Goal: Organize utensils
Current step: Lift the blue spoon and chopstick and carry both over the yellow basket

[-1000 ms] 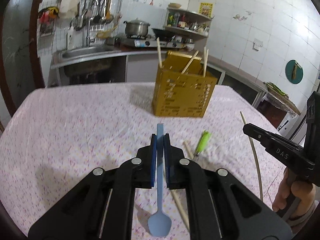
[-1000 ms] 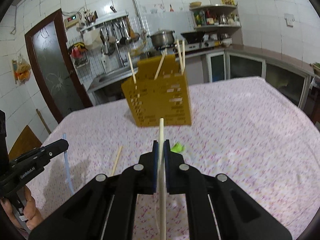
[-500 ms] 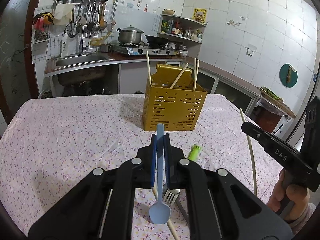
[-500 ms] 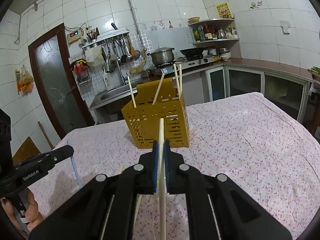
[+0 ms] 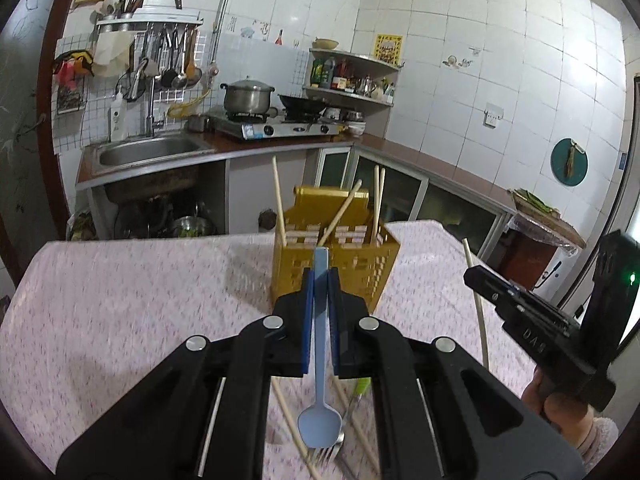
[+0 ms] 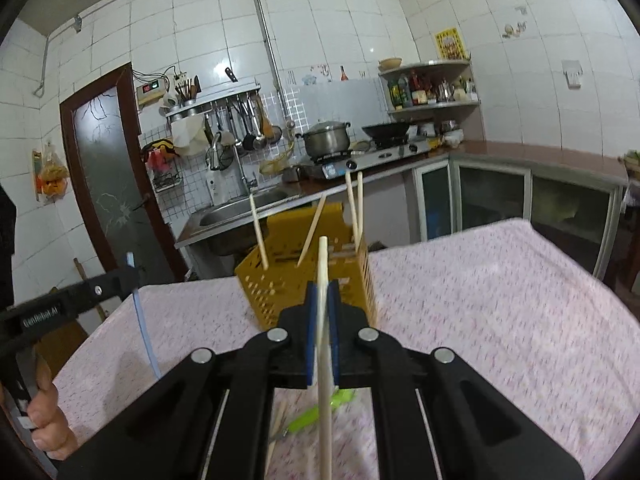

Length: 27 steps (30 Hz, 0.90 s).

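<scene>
My left gripper [image 5: 320,280] is shut on a light blue plastic spoon [image 5: 320,420], bowl end toward the camera, held above the table. My right gripper [image 6: 323,296] is shut on a pale wooden chopstick [image 6: 325,360]. A yellow perforated utensil basket [image 5: 362,264] stands on the table ahead of both grippers, with several chopsticks upright in it; it also shows in the right wrist view [image 6: 272,292]. On the table below lie a fork [image 5: 328,454], loose chopsticks [image 5: 290,420] and a green-handled utensil [image 6: 316,412]. The right gripper also shows in the left wrist view [image 5: 472,276].
The table has a pink flowered cloth [image 5: 120,300]. Behind it are a sink [image 5: 148,152], a stove with a pot [image 5: 248,98] and a counter along the right wall [image 6: 540,160]. A dark door [image 6: 108,176] stands at the left.
Both grippers have risen and tilted up, still holding the spoon and the chopstick, and have come closer to the yellow basket.
</scene>
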Available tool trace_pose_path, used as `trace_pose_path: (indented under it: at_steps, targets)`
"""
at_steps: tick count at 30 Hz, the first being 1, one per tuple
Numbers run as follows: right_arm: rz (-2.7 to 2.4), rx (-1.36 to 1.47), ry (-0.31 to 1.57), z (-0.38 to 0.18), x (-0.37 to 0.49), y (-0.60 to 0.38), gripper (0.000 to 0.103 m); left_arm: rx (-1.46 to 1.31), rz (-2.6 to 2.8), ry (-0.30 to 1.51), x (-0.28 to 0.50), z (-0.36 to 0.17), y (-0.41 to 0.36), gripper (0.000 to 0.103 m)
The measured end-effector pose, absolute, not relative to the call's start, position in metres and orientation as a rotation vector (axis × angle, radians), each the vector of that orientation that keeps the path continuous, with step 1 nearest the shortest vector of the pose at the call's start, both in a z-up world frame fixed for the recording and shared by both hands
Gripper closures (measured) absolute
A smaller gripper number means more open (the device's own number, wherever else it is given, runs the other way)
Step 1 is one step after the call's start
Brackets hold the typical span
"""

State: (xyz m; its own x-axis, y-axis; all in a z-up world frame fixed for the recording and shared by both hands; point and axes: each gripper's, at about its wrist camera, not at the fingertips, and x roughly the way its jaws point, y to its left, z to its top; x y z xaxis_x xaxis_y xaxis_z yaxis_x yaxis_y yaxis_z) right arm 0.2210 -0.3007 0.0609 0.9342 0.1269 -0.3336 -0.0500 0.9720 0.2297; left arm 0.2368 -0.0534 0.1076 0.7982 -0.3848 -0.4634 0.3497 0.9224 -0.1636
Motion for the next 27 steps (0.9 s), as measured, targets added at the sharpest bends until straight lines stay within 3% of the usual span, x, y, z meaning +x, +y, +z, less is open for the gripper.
trace_pose_path:
  at_steps: [14, 27]
  targets:
    - [0.079, 0.161, 0.122, 0.14, 0.29, -0.311, 0.097, -0.05, -0.377, 0.33, 0.315, 0.192, -0.086, 0.097]
    - [0.089, 0.187, -0.168, 0.175, 0.309, -0.31, 0.097, -0.051, -0.368, 0.248, 0.357, 0.188, -0.091, 0.097]
